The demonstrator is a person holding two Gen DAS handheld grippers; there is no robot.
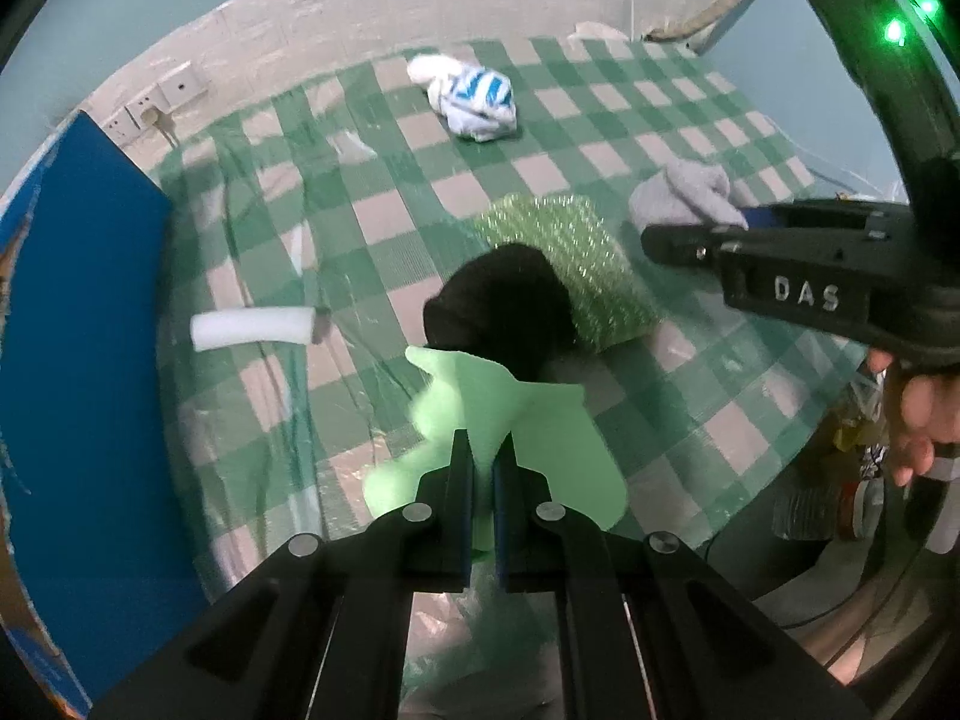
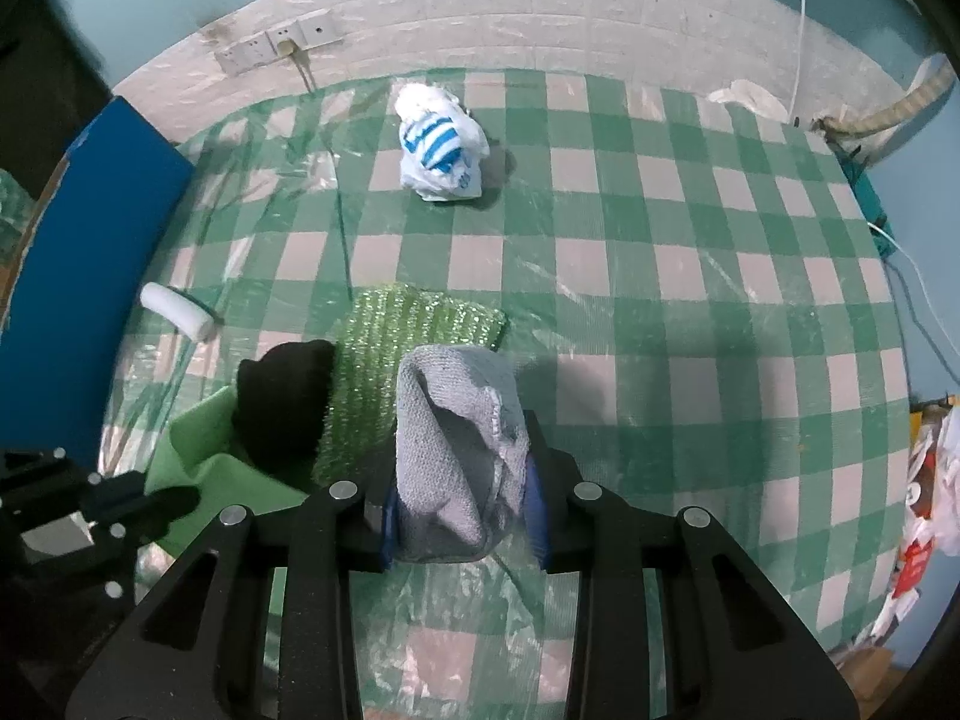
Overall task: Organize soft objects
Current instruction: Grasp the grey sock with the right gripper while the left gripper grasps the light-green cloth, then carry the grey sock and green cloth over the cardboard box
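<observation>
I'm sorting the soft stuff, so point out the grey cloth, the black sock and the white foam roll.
grey cloth (image 2: 459, 450), right wrist view, its folded middle.
black sock (image 1: 501, 300), left wrist view, centre of the bundle.
white foam roll (image 1: 252, 329), left wrist view, mid-length.

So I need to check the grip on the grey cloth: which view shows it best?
The right wrist view: the grey cloth fills the centre, bunched and pinched between the right gripper's fingers. The left wrist view shows it only small at the right edge, partly hidden behind that gripper.
</observation>
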